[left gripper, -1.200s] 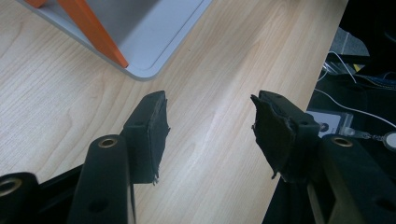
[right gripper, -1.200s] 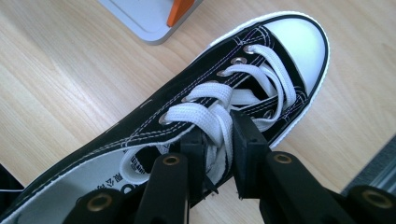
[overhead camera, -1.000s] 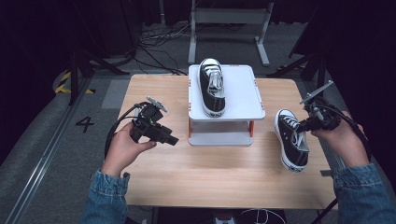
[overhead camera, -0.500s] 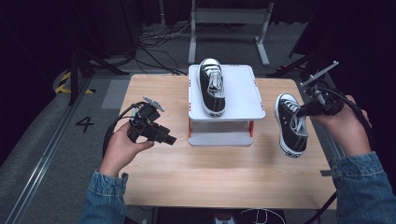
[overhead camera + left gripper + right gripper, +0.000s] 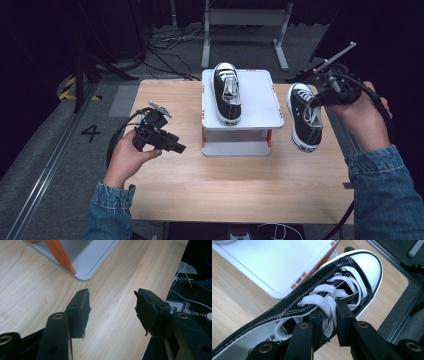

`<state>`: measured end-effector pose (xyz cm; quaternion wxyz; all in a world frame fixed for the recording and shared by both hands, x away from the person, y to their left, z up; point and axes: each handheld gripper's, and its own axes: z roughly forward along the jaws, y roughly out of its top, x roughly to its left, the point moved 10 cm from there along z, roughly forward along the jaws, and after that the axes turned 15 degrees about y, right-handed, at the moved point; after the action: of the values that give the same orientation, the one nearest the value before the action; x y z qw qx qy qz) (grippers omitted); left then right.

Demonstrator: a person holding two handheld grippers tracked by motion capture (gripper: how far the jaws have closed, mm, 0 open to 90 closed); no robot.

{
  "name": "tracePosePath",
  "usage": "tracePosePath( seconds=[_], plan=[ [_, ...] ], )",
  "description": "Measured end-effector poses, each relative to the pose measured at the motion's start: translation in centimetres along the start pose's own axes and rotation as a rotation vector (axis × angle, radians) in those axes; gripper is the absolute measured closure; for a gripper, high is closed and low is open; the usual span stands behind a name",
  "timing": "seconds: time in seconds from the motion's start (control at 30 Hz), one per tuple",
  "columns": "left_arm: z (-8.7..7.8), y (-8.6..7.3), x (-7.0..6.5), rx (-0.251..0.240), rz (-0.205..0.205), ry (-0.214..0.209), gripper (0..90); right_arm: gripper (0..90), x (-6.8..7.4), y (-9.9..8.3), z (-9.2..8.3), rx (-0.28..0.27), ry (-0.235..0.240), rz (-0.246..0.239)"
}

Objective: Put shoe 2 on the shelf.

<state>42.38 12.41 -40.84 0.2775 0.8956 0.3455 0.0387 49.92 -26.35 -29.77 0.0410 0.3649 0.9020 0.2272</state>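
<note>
— Black canvas with white laces: from the high view, where is the second sneaker point(image 5: 305, 118)?

— Off the wooden surface point(image 5: 235, 190), hanging near its right edge, just beside the white stand point(image 5: 260, 100). The right hand-held gripper point(image 5: 316, 102) carries it; the first sneaker point(image 5: 226, 93) already lies on top of the stand. A second ago this shoe sat on the surface by the right edge; now it is lifted and closer to the stand.

— And the left hand-held gripper point(image 5: 179, 148)?

— Near the left edge, pointing at the stand, in much the same place as before.

— Left gripper view?

— Jaws spread wide over bare wood, nothing between them; a corner of the stand point(image 5: 82, 262) lies ahead.

— Right gripper view?

— The right hand-held gripper point(image 5: 329, 322) pinches the laces and tongue of the sneaker point(image 5: 332, 295), toe pointing away, the stand point(image 5: 274, 262) alongside.

— So the step?

— Carrying the second shoe, I judge. Next it needs raising above the stand's top, moving left, and setting down beside its mate without knocking it.
</note>
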Motion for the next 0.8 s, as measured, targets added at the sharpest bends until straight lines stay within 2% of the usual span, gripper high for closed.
tracePosePath(
  seconds=[0.13,0.23,0.33,0.47,0.63,0.7,0.73,0.8],
  plan=[
    [-0.3,-0.6,0.1,-0.005,-0.018,0.011,45.2,78.0,0.2,2.2,-0.3,-0.003,-0.015,-0.039],
    [-0.6,-1.1,0.3,-0.005,-0.026,0.02,45.1,78.0,0.4,3.1,-0.2,-0.004,-0.02,-0.049],
    [-0.8,-1.6,0.4,-0.002,-0.041,0.025,45.2,78.0,0.6,4.8,0.3,-0.008,-0.029,-0.085],
    [-1.3,-2.6,0.6,-0.004,-0.068,0.036,45.1,78.0,0.9,6.4,1.1,-0.019,-0.02,-0.099],
    [-1.7,-3.2,0.7,-0.01,-0.081,0.042,45.2,78.1,1.3,8.4,2.3,-0.024,-0.016,-0.125],
    [-1.8,-3.3,0.7,-0.007,-0.083,0.045,45.2,78.1,1.4,8.7,2.4,-0.023,-0.017,-0.129],
    [-1.9,-3.6,0.8,-0.008,-0.086,0.046,45.2,78.1,1.3,9.4,2.9,-0.016,-0.021,-0.149],
    [-2.0,-3.8,0.8,-0.008,-0.093,0.047,45.2,78.1,1.4,10.0,3.3,-0.014,-0.026,-0.156]
  ],
)
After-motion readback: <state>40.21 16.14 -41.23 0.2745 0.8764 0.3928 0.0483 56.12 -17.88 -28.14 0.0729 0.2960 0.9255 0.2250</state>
